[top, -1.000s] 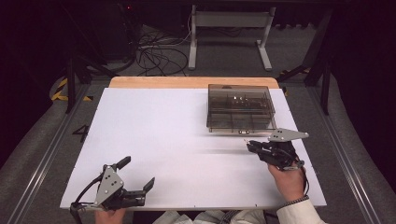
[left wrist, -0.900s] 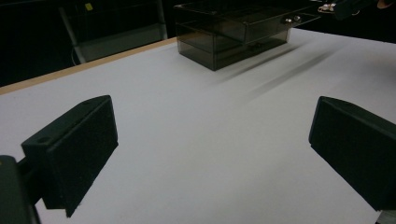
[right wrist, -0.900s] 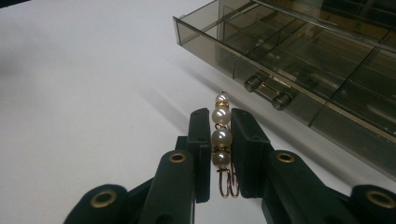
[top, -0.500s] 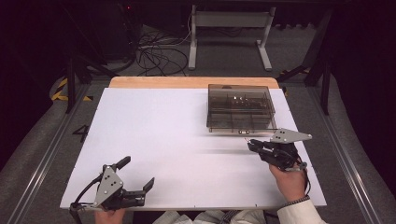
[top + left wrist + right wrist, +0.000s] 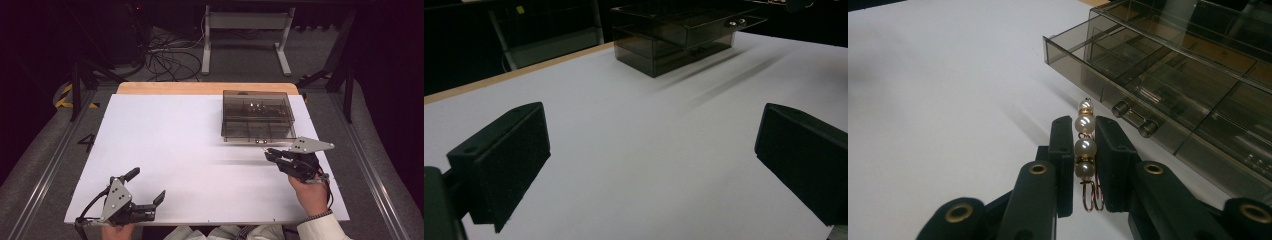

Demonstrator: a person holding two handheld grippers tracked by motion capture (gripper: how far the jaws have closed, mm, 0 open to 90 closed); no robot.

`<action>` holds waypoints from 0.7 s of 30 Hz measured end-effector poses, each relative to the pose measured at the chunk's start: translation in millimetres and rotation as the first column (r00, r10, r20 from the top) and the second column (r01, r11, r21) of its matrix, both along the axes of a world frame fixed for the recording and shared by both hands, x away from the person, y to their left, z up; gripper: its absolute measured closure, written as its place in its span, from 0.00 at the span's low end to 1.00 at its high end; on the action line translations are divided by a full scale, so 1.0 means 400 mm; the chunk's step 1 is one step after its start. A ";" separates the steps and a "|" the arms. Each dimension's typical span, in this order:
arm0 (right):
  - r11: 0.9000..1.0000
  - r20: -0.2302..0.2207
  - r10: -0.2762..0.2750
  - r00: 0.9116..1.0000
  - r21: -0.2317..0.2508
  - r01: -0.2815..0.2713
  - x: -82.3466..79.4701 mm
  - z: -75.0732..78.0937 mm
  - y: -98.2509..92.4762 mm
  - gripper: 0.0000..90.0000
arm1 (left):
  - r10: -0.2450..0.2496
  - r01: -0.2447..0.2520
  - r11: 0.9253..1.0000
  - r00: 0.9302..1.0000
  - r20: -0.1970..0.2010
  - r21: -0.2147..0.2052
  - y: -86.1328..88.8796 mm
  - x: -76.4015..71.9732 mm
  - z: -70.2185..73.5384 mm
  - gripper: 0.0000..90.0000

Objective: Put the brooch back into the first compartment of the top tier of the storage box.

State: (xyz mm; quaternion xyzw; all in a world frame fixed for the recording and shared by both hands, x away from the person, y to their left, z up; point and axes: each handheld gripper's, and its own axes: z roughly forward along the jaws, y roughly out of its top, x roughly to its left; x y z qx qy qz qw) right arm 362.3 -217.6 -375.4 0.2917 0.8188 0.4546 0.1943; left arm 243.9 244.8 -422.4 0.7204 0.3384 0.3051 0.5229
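A short strand of pearl beads (image 5: 1085,147) on copper-coloured wire stands upright between the jaws of my right gripper (image 5: 1084,125), which is shut on it. In the high view that gripper (image 5: 270,154) hovers just in front of a smoky clear drawer box (image 5: 256,115). The box's lower drawer (image 5: 1128,75) is pulled out, showing several empty compartments and two small knobs (image 5: 1134,118). My left gripper (image 5: 147,185) rests open near the table's front left edge, nothing between its jaws (image 5: 654,150). The box (image 5: 674,35) is far ahead of it.
A white sheet (image 5: 165,150) covers the table, with a wooden strip (image 5: 200,88) along the far edge. Beyond the table are cables (image 5: 170,60) and a metal stand (image 5: 245,35) on the floor.
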 end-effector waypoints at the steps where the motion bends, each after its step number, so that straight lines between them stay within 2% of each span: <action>1: 1.000 0.001 0.002 1.000 0.000 -0.002 0.001 0.001 0.000 0.88 | 0.000 0.000 1.000 1.000 0.000 0.000 0.000 0.000 0.000 0.02; 21: 0.999 -0.004 0.026 1.000 -0.032 -0.026 0.037 0.065 0.042 0.88 | -0.001 0.001 1.000 1.000 0.001 0.003 0.000 -0.001 0.001 0.02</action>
